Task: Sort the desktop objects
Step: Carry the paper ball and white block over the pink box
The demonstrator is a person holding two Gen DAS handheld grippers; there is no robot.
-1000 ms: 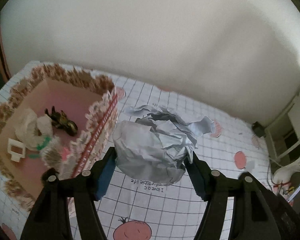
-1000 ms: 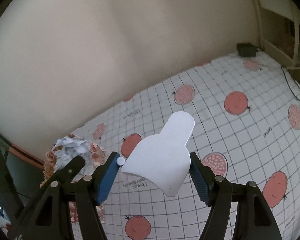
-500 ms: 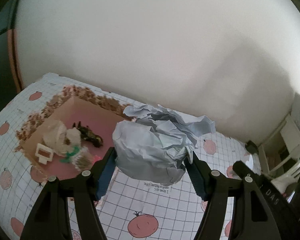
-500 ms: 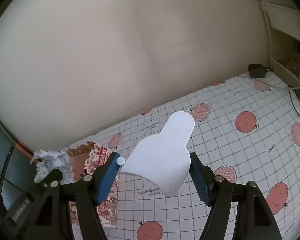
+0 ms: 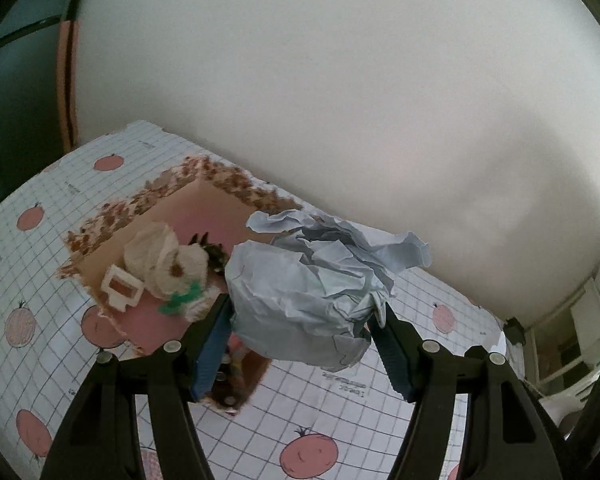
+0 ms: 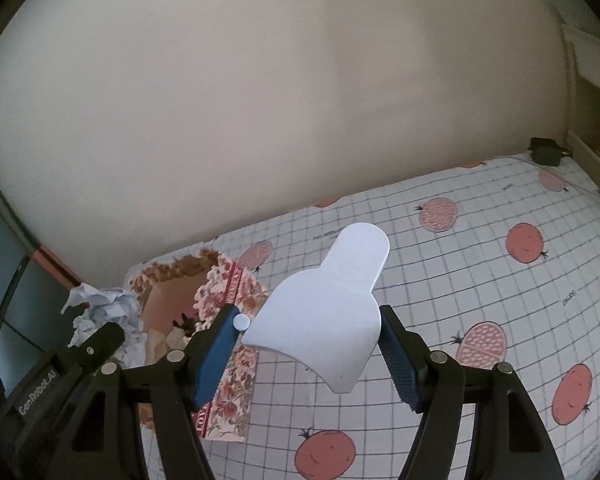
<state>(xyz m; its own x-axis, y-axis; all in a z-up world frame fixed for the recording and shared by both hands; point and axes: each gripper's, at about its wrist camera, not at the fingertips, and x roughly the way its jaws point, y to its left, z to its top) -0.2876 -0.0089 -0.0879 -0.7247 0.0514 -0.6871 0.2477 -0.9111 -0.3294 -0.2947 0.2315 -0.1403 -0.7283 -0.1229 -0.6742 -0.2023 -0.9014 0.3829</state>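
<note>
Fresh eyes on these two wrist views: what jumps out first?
The big crumpled ball of pale blue paper clamped in the left gripper, held up over the edge of the floral-rimmed cardboard box that already holds scraps. Next, the flat white bottle-shaped plastic piece pinched in the right gripper above the checked tablecloth with red fruit prints.

1. The left wrist camera sits just behind the left gripper (image 5: 306, 322), looking forward and down past its fingers at a floral box (image 5: 236, 184) on the tablecloth (image 5: 340, 412), wall beyond.
2. The right wrist camera looks likewise past the right gripper (image 6: 308, 340).
3. Both share the box (image 6: 228, 292) and tablecloth (image 6: 460, 280); the left gripper (image 6: 96, 344) shows to the right gripper's left.
</note>
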